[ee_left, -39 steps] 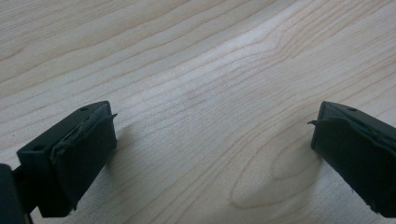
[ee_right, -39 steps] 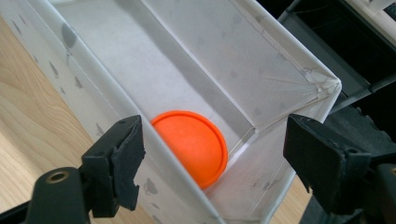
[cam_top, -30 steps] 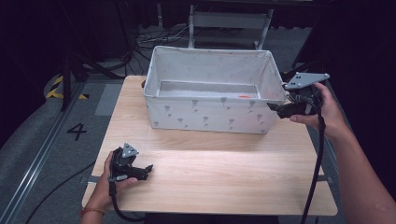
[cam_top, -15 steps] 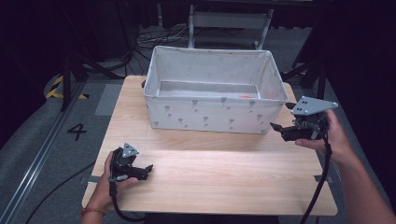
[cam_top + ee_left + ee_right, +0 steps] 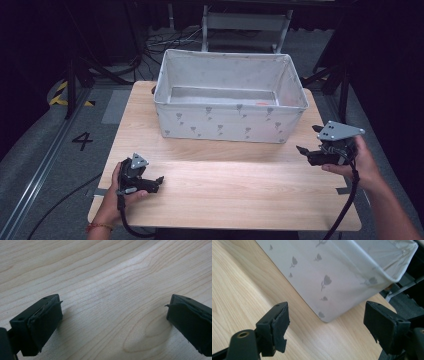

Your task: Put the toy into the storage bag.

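Flanking the fabric bin (image 5: 230, 122) on the table (image 5: 240, 195), both grippers' fingers gape, empty.

Left tongs (image 5: 159, 179) held low, jaws spread, right tongs (image 5: 300, 149) apparently raised, jaws apart

The small orange thing (image 5: 262, 104) inside the fabric bin (image 5: 230, 122) is too small to identify.

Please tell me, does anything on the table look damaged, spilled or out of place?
Nothing is spilled or askew. The fabric bin stands upright on the wooden table. One small oddity: the pads of the right gripper look frayed and chipped at their edges.
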### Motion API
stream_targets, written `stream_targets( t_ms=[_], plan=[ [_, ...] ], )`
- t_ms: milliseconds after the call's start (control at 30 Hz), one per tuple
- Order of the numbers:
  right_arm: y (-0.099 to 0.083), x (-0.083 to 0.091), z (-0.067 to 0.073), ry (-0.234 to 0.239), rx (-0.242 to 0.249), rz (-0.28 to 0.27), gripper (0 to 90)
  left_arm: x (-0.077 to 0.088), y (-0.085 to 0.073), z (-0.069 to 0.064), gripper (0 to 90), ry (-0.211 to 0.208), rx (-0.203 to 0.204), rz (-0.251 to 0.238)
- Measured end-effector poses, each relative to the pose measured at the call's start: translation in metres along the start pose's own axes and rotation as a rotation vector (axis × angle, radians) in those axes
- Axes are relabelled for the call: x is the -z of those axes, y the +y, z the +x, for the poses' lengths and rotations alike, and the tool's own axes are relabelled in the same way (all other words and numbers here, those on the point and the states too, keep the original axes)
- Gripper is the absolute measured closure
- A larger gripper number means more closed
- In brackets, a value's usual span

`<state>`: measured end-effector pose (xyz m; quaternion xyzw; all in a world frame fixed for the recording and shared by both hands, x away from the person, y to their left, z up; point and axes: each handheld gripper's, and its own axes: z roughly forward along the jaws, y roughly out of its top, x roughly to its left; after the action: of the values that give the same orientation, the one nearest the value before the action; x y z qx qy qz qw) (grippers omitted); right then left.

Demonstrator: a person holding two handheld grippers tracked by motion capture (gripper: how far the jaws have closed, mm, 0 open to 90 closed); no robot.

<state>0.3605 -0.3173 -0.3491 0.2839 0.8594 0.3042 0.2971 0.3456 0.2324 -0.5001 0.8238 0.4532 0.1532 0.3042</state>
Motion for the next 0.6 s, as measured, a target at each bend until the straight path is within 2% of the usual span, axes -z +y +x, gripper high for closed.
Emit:
stream_targets(
  t_ms=[267, 600],
  plan=[
    [-0.023, -0.010, 0.003, 0.017, -0.016, 0.038, 20.9, 0.000, 0.000, 0.000, 0.5, 0.000, 0.000, 0.000],
    [-0.056, -0.026, 0.014, 0.020, -0.044, 0.058, 20.3, 0.000, 0.000, 0.000, 0.5, 0.000, 0.000, -0.002]
  ],
)
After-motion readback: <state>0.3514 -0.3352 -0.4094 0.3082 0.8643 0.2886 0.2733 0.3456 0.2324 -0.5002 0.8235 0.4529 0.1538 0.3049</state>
